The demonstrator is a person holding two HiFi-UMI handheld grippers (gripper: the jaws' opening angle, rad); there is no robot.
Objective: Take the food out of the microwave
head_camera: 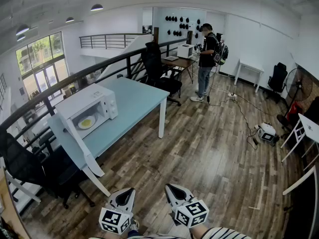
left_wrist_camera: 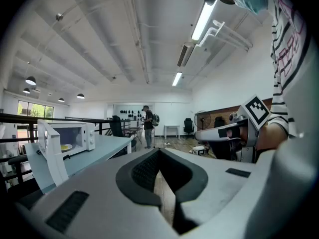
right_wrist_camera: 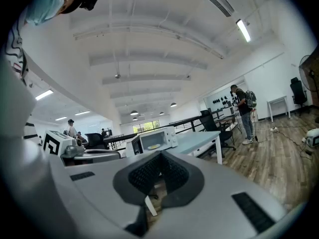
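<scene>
Microwave (head_camera: 83,99) on lt-blue table (head_camera: 135,101) nr railing (head_camera: 102,66), wood floor (head_camera: 212,156)

Wood floor (head_camera: 214,153), white walls (head_camera: 259,34), seemingly mezzanine railing (head_camera: 89,71)

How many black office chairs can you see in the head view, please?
3 black office chairs: one at the blue table's far end, one at its near end, lower left, one by the right wall. Others may be hidden.

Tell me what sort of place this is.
Probably an open-plan office on a mezzanine: a table with a microwave, an office chair by a desk, a black railing.
</scene>
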